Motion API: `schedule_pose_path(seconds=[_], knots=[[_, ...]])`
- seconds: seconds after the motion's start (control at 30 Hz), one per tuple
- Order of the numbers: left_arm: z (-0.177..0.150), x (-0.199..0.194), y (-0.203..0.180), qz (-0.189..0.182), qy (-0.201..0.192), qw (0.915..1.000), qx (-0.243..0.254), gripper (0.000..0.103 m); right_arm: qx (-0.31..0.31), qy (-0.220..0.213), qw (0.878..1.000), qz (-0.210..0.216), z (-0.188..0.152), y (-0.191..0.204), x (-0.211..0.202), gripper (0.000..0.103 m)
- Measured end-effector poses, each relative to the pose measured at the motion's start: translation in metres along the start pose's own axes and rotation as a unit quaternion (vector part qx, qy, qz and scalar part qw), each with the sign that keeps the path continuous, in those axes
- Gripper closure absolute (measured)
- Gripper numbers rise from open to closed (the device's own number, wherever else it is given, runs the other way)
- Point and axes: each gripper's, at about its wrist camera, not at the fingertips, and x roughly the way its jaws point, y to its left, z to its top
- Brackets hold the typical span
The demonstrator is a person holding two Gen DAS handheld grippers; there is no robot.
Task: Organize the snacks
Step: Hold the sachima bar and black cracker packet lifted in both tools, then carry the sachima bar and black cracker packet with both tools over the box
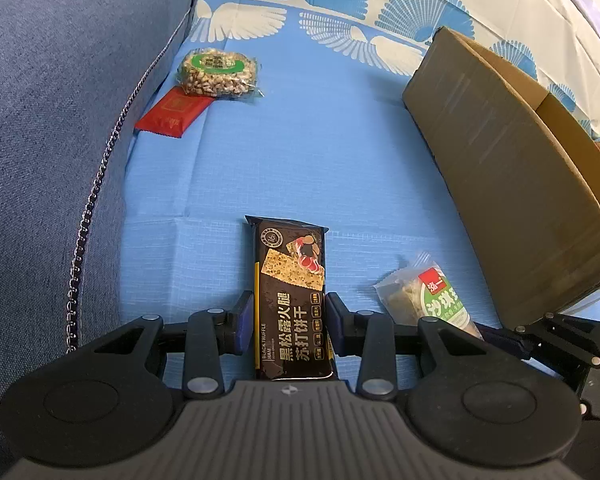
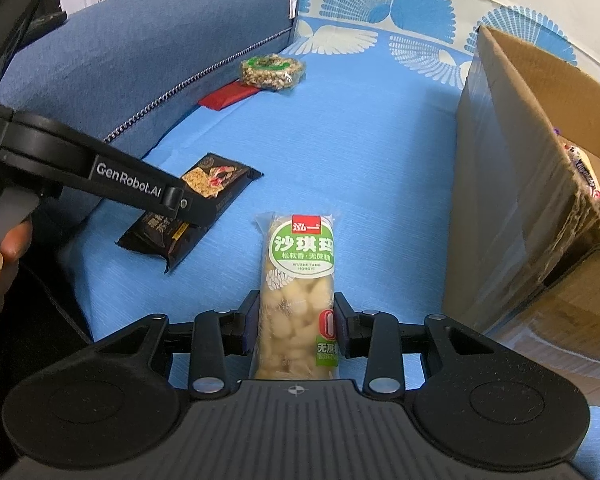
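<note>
Gripping both packets at once: left gripper [image 1: 290,322] has its blue pads against the long edges of the black glossy cracker packet [image 1: 290,304], right gripper [image 2: 296,326] is closed the same way on the clear-wrapped pale sachima bar with green label [image 2: 298,292]. Both packets look to be resting on or just above the blue textured sofa cover [image 1: 300,152]; can't tell which.

To do the step well, my call:
- Keep squeeze light. Crackers crush, and the film wrap on the bar can slip.
- Lift straight up before swinging right toward the brown cardboard box [image 2: 512,184], so the right packet clears its near wall.
- Move one at a time; the grippers sit close together and the left one crosses the right view.

Box stands on the right, open top, some wrapped items already inside. Far left by the blue sofa armrest [image 1: 60,100]: round puffed-grain cake with green label [image 1: 216,72] lying partly over a flat red packet [image 1: 172,110].

Readable text: cracker packet "BLACK TRUFFLE HAM" plus 黑松露火腿苏打饼干; bar 沙琪玛, "WUZHETANG"; left gripper arm "GenRobot.AI".
</note>
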Motion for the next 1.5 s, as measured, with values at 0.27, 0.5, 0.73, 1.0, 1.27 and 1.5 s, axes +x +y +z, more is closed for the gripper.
schedule_pose_path(seconds=[0.27,0.5,0.73,1.0,1.27,1.5], knots=[[-0.001,-0.002,0.000,-0.001,-0.004,1.0000,0.003,0.062,0.004,-0.013,1.000,-0.003,0.002,0.000,-0.006,0.065],[-0.002,-0.008,-0.003,-0.003,-0.016,0.9998,0.009,0.062,0.011,-0.039,0.999,-0.004,0.007,-0.003,-0.018,0.065],[-0.003,-0.022,-0.005,-0.020,-0.057,0.9982,0.006,0.062,0.021,-0.090,0.996,0.002,0.015,-0.006,-0.042,0.066],[-0.003,-0.033,0.005,-0.029,-0.085,0.9952,-0.037,0.062,0.040,-0.147,0.988,0.022,0.031,-0.018,-0.070,0.066],[-0.003,-0.043,-0.001,-0.011,-0.114,0.9927,-0.039,0.062,0.044,-0.215,0.975,0.030,0.049,-0.039,-0.110,0.066],[0.001,-0.050,-0.011,-0.002,-0.122,0.9914,-0.048,0.062,0.079,-0.253,0.964,0.008,0.056,-0.071,-0.133,0.066]])
